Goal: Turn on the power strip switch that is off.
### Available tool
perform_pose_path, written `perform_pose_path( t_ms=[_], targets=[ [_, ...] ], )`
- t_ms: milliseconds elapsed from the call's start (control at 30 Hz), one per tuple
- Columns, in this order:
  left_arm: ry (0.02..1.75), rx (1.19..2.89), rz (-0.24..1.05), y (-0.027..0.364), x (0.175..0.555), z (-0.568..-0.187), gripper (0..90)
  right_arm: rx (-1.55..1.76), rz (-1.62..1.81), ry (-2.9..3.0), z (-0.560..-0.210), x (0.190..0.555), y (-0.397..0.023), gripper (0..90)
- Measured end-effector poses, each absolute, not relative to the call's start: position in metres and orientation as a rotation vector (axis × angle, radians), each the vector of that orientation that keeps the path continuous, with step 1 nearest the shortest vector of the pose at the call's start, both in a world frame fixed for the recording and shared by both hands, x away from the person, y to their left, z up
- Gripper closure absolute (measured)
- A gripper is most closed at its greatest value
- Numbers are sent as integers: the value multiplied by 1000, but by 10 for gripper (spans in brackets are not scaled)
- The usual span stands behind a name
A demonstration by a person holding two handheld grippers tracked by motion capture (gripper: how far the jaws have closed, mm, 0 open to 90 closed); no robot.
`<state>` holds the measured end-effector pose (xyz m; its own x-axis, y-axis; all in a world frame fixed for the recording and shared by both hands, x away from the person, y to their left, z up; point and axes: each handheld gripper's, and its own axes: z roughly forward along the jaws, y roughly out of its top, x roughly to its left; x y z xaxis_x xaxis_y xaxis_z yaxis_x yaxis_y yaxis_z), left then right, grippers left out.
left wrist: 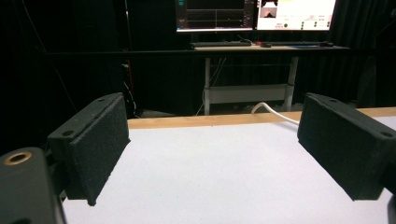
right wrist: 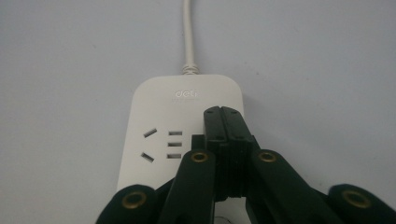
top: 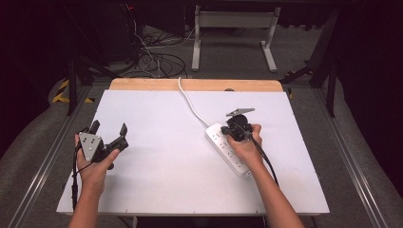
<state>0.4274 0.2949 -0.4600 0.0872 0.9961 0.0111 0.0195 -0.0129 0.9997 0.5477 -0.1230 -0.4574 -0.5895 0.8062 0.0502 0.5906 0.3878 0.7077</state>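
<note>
Right gripper [right wrist: 223,112] jaws pressed together, tips down on the white power strip [right wrist: 159,140] at table [top: 157,180] centre-right; my left gripper [top: 109,135] jaws wide apart over bare table, well apart from strip

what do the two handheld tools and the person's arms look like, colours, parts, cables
Both are black. The left tool has two flat rectangular jaws with rough black pads, brass-coloured rivets and a grey three-cornered plate on top. The right tool has the same grey plate, and brass rivets on its black linkage arms. A black cable trails from each along the forearm. The forearms are bare, with no sleeves or gloves in sight.
</note>
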Motion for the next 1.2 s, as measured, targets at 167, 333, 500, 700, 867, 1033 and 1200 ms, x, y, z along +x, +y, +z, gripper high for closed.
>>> perform_pose_path(
  t_ms=[167, 333, 500, 700, 867, 1033, 1200],
  targets=[
    [1150, 1279, 1146, 295, 427, -460, 96, 1219, 1011, 2349, -457, 547, -124, 900],
    [1150, 1279, 1140, 294, 428, -461, 98, 1212, 1008, 2346, -458, 547, -123, 900],
    [1151, 1279, 1138, 293, 428, -461, 98, 1206, 1008, 2344, -458, 546, -123, 900],
    [1150, 1281, 1142, 294, 427, -461, 98, 1199, 998, 2341, -457, 545, -122, 900],
    [1153, 1275, 1140, 295, 428, -461, 98, 1200, 976, 2350, -456, 545, -122, 900],
    [1157, 1272, 1144, 295, 429, -461, 98, 1203, 1101, 2287, -449, 545, -129, 900],
    [1161, 1270, 1148, 297, 429, -461, 99, 1160, 1150, 2270, -441, 541, -134, 900]
  ],
)
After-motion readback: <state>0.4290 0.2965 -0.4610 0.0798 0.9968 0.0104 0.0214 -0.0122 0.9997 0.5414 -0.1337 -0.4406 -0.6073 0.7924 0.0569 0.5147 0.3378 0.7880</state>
